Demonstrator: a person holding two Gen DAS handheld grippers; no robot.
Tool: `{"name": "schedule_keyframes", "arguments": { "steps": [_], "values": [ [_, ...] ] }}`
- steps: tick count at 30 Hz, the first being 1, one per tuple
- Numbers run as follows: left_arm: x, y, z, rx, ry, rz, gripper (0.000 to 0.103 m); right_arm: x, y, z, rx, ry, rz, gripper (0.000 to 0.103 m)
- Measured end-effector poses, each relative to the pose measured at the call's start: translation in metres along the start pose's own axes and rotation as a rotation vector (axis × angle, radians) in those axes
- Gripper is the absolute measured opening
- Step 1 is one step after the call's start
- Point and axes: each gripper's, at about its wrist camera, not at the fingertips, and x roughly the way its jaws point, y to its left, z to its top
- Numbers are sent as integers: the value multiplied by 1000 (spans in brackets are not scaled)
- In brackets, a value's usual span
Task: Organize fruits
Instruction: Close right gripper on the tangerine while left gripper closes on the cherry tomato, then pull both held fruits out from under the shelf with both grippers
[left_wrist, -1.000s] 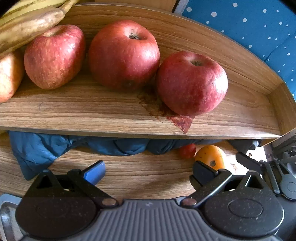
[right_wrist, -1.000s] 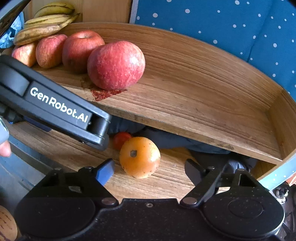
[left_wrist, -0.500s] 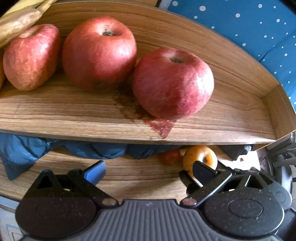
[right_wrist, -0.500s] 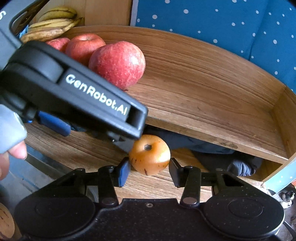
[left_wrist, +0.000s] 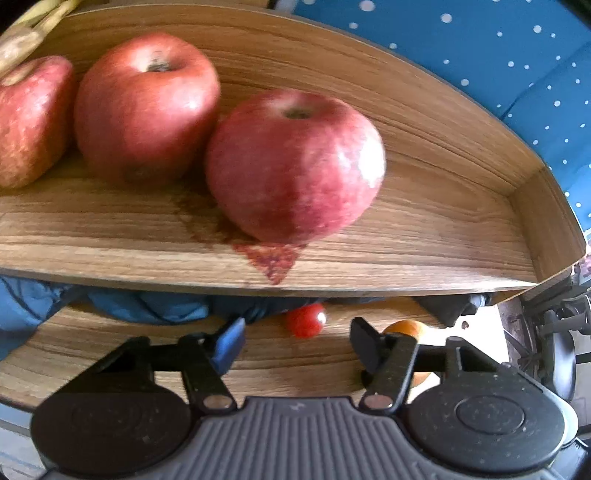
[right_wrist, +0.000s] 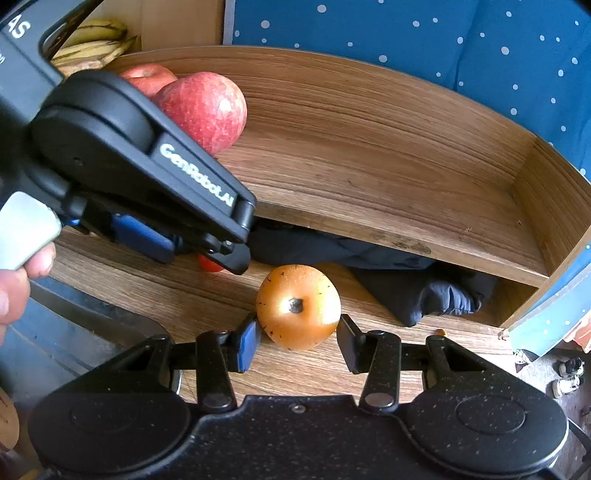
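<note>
Three red apples (left_wrist: 295, 166) sit in a row on the upper wooden shelf (left_wrist: 424, 236), with bananas (right_wrist: 92, 48) at its far left. On the lower shelf (right_wrist: 155, 291) lies a small red tomato (left_wrist: 304, 324). My left gripper (left_wrist: 297, 345) is open, and the tomato lies just ahead of the gap between its fingers. My right gripper (right_wrist: 299, 341) is shut on an orange fruit (right_wrist: 297, 306) whose dark stem faces the camera. In the left wrist view the orange fruit (left_wrist: 406, 326) peeks out behind the right-hand finger.
A dark blue cloth (right_wrist: 424, 291) is stuffed under the upper shelf at the back of the lower one. Blue dotted fabric (right_wrist: 406, 44) hangs behind. The shelf's side wall (right_wrist: 554, 206) closes the right end. A hand (right_wrist: 18, 280) holds the left gripper.
My right gripper went from wide open to shut on the orange fruit. My left gripper moved right toward the tomato and its fingers narrowed but stay open.
</note>
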Motion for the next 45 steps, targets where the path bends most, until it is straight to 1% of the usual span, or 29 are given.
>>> {"name": "schedule_keyframes", "arguments": {
  "steps": [3, 4, 6, 13, 21, 31, 36, 45],
  "values": [
    [3, -5, 0, 3, 0, -6, 55, 2, 0, 0, 4, 0, -2, 47],
    [4, -6, 0, 4, 1, -7, 50, 1, 2, 0, 4, 0, -3, 47],
    [4, -7, 1, 4, -4, -1, 47, 3, 1, 3, 5, -1, -4, 47],
    [10, -11, 3, 15, -10, 19, 25, 0, 3, 4, 9, -3, -10, 47],
    [3, -2, 4, 14, 2, -6, 24, 3, 5, 6, 2, -3, -3, 48],
    [-2, 4, 3, 8, 14, -7, 24, 8, 2, 9, -12, -12, 12, 50],
    [-7, 10, 4, -1, 16, -2, 24, 8, 1, 4, -14, -11, 12, 50],
    [-8, 9, 0, -5, 28, -4, 24, -10, 7, -10, -5, -9, 28, 49]
  ]
}}
